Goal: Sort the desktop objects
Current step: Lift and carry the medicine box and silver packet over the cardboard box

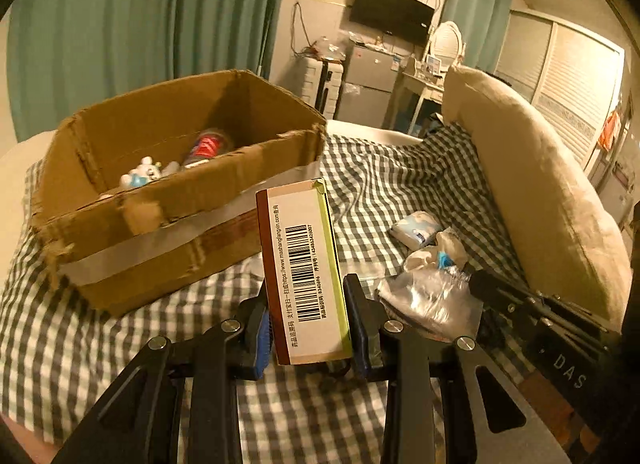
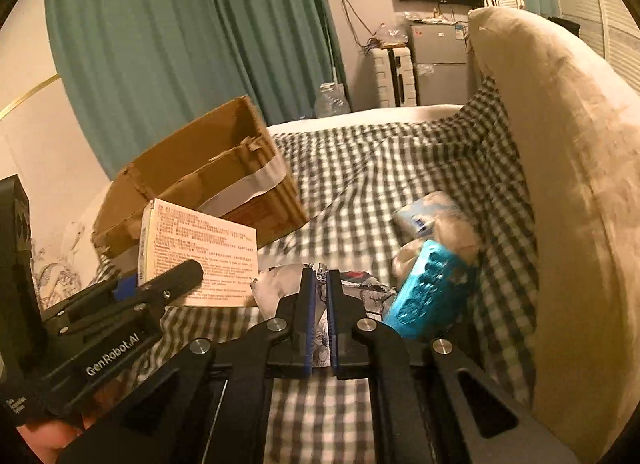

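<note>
A green-and-white checked cloth (image 1: 304,416) covers a bed and fills the near part of both views. The left gripper (image 1: 308,316) holds a small carton (image 1: 304,268) upright above the cloth, its blue pads pressing the 2 narrow sides. The carton's white face carries a barcode, a line of Chinese print and a web address too small to read surely; a brown band runs down one edge and a green one down the other. In the right wrist view its broad face is covered with fine print.

The right gripper (image 2: 319,312) has its jaws drawn nearly together on a crinkled printed wrapper (image 2: 320,292). "GenRobot.AI" is written on the left gripper's body in that view. Just to its right lies a shiny blue packet (image 2: 432,292), and behind that a white-and-blue packet (image 2: 424,211).

Farther left a torn cardboard box (image 1: 168,223) with a strip of pale tape holds a white toy (image 1: 142,175) and a red-and-blue item (image 1: 208,145). A beige pillow (image 1: 532,191) leans on the right. Beyond are teal curtains (image 1: 132,23), a wall television (image 1: 390,9) and a small fridge (image 1: 370,83).
</note>
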Demonstrator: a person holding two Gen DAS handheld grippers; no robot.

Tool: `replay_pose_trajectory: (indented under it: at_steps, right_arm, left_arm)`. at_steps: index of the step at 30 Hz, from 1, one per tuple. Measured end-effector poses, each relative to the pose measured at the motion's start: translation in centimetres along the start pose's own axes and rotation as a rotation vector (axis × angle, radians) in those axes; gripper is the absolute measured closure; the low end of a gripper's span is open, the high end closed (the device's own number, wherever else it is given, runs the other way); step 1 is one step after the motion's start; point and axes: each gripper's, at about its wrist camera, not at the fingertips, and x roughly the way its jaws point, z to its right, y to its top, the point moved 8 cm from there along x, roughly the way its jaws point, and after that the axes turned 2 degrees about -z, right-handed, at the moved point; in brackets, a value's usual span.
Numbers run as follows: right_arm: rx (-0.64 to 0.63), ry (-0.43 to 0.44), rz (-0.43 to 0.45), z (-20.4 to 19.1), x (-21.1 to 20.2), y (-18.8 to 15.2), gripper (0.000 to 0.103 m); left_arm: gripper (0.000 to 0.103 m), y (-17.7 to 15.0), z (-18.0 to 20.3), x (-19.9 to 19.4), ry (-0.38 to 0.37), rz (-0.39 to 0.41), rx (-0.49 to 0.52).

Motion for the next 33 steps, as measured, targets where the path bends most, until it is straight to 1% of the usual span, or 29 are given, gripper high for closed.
replay_pose_trajectory:
  at_steps: [5, 12, 17, 21, 22, 23, 24, 25, 26, 28, 30, 32, 33]
  right_arm:
    - [-0.026, -0.002, -0.008, -1.4, -0.9, -1.0, 0.099]
    - [-0.069, -0.007, 0.005, -2.7, -1.9, -0.6, 0.100]
    - [-0.087, -0.002, 0.006, -3.2, -2.1, -0.7, 0.100]
    - [-0.099, 0.034, -0.049, -3.3, -1.0, -1.8, 0.100]
    - [-0.101, 0.043, -0.067, -3.3, -0.7, -2.2, 0.096]
    - [-0.107, 0.050, -0.096, -3.2, -0.3, -2.9, 0.079]
    - [-0.110, 0.055, -0.108, -3.0, -0.2, -3.4, 0.065]
    - [-0.113, 0.064, -0.119, -3.0, -0.1, -3.9, 0.041]
    - [-0.117, 0.085, -0.125, -3.1, -0.1, -4.6, 0.037]
    - [-0.138, 0.103, -0.153, -3.2, 0.0, -5.8, 0.037]
    - [-0.160, 0.087, -0.180, -3.2, 0.2, -6.8, 0.035]
    - [-0.165, 0.079, -0.228, -3.0, 0.7, -8.2, 0.027]
    - [-0.156, 0.076, -0.244, -2.8, 0.9, -8.7, 0.025]
  left_arm:
    - [0.071, -0.7, -1.3, -1.8, 0.009, 0.017, -0.009]
    - [0.071, 0.0, -2.2, -3.7, 0.014, 0.053, -0.029]
    - [0.071, 0.2, -2.2, -4.2, 0.010, 0.064, -0.028]
    - [0.071, -0.1, -2.4, -3.9, 0.010, 0.052, -0.029]
    - [0.071, -0.3, -2.5, -3.8, 0.013, 0.048, -0.027]
    - [0.071, -0.4, -2.5, -3.8, 0.016, 0.046, -0.025]
    - [0.071, -0.5, -2.5, -3.8, 0.017, 0.045, -0.024]
    - [0.071, -0.7, -2.6, -3.7, 0.019, 0.042, -0.022]
    - [0.071, -0.8, -2.7, -3.7, 0.024, 0.039, -0.020]
    - [0.071, -1.2, -2.9, -3.5, 0.031, 0.029, -0.018]
    - [0.071, -1.6, -3.2, -3.4, 0.038, 0.022, -0.024]
    - [0.071, -2.1, -3.4, -3.5, 0.040, 0.017, -0.028]
    - [0.071, -2.3, -3.5, -3.6, 0.044, 0.016, -0.027]
